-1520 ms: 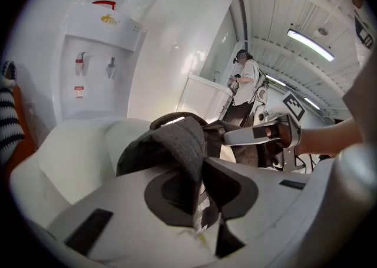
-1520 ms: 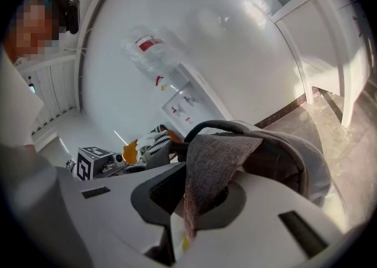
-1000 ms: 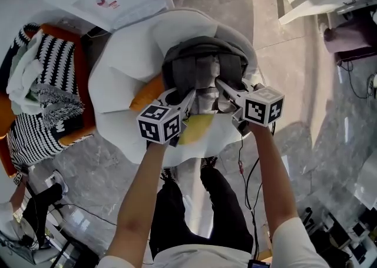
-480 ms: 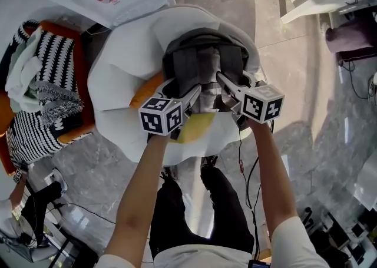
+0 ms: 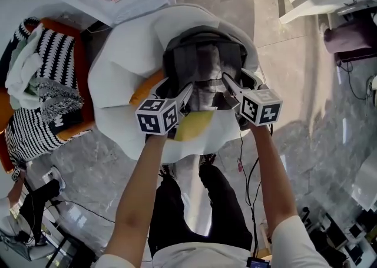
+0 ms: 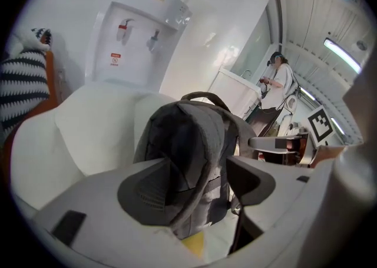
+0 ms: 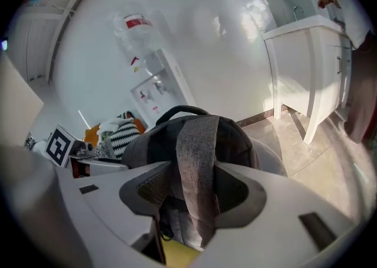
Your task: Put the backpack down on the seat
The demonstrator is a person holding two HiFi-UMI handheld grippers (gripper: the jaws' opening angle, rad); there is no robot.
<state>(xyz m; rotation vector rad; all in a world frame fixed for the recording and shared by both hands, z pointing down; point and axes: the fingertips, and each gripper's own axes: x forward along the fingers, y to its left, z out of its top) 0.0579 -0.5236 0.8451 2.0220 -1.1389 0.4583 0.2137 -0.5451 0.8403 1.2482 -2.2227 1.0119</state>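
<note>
My left gripper (image 5: 186, 92) has just been opening. Its jaws stand wide with a grey shoulder strap (image 6: 203, 155) loose between them, perhaps brushing one pad. The backpack (image 5: 203, 60) sits upright on the white seat (image 5: 123, 55). My right gripper (image 5: 228, 82), jaws also just opened wide, straddles the other strap (image 7: 197, 166).

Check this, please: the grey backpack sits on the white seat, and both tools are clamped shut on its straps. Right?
No. The grey backpack does sit on the white seat, but neither tool is clamped: the left tool and the right tool have just been opening, and a strap hangs between the parted jaws of each, as the two gripper views show.
</note>
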